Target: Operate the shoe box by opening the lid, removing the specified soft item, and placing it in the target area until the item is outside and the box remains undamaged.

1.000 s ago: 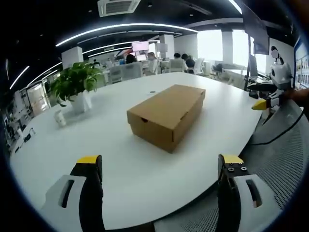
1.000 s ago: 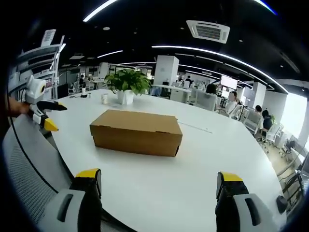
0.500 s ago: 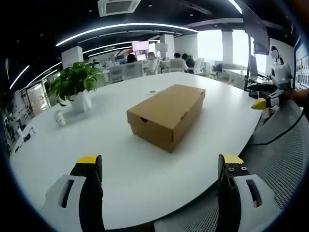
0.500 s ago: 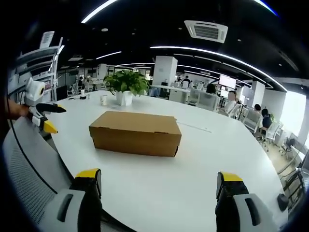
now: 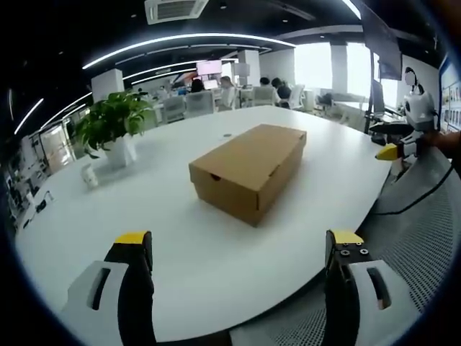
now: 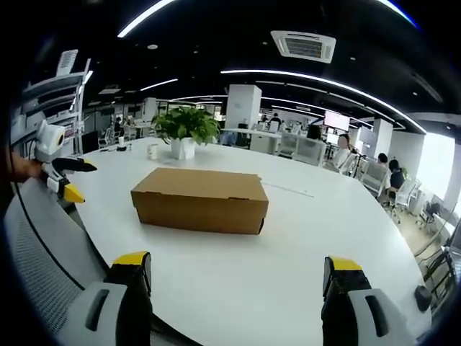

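Yellow-tipped jaws of the left tool [image 5: 238,241] stand spread wide and hold nothing, low over the near edge of the white bench [image 5: 216,259]. The right tool [image 6: 238,263] is likewise spread and empty, hovering at its own side of the bench. Each tool also appears small at the side of the other's view, just off the bench edge.

Further in, toward the middle of the bench and well apart from both tools, sits the cardboard box [image 5: 248,171], lid shut and flat. The soft item is presumably inside; nothing of it can be seen. Beyond the box, near the far edge, stand a potted plant [image 5: 115,126] and a small cup [image 5: 89,175].

The task looks to be at its very start: approach, with the lid not yet touched. The next move calls for bringing a tool to the lid's front lip and lifting gently, probably with the other steadying the base so the card does not tear.
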`<action>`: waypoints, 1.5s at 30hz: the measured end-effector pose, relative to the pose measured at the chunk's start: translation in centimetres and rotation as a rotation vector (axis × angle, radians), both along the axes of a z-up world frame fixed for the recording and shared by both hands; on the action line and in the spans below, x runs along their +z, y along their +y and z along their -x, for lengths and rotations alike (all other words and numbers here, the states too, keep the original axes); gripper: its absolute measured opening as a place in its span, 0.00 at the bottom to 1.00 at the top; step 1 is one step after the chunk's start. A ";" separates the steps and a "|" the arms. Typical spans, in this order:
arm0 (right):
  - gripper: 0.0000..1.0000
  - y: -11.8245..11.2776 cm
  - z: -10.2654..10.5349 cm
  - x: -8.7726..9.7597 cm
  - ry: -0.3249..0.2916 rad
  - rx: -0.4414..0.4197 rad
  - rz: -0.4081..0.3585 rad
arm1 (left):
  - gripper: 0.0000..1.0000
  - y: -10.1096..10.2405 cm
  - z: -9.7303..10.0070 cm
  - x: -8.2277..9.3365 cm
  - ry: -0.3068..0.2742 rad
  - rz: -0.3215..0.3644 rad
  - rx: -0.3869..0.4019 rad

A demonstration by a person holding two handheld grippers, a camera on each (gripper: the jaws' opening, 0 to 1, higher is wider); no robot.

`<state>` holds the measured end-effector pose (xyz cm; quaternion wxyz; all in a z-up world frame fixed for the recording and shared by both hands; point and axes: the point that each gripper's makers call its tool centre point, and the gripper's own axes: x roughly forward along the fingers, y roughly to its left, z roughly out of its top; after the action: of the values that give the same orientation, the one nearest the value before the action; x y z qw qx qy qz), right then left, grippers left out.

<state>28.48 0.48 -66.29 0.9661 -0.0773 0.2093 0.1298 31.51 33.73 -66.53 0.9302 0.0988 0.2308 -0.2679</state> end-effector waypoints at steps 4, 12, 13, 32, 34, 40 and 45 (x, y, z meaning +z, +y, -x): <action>0.99 -0.1 0.0 0.0 0.000 -0.003 0.001 | 0.99 -0.1 0.1 -0.1 0.003 -0.006 -0.005; 0.99 -0.3 0.0 0.1 -0.002 -0.016 -0.011 | 0.99 -0.1 0.1 -0.2 0.008 -0.014 -0.006; 0.99 -0.3 0.0 0.1 -0.001 -0.017 -0.012 | 0.99 -0.1 0.1 -0.2 0.009 -0.016 -0.006; 0.99 -0.1 0.0 0.4 -0.006 -0.017 -0.078 | 0.99 0.2 0.1 -0.6 0.035 -0.027 0.008; 0.99 -0.1 0.1 0.4 -0.003 -0.015 -0.076 | 0.99 0.2 0.2 -0.6 0.039 -0.028 0.011; 0.99 0.0 0.2 0.7 -0.006 -0.007 -0.090 | 0.99 0.2 0.1 -0.2 0.029 -0.027 0.014; 0.99 0.3 0.2 0.8 0.001 0.003 -0.116 | 0.99 0.4 -0.1 0.2 0.031 -0.038 0.022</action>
<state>28.26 0.82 -65.48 0.9686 -0.0215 0.2020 0.1433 31.61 34.12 -66.34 0.9273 0.1098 0.2515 -0.2545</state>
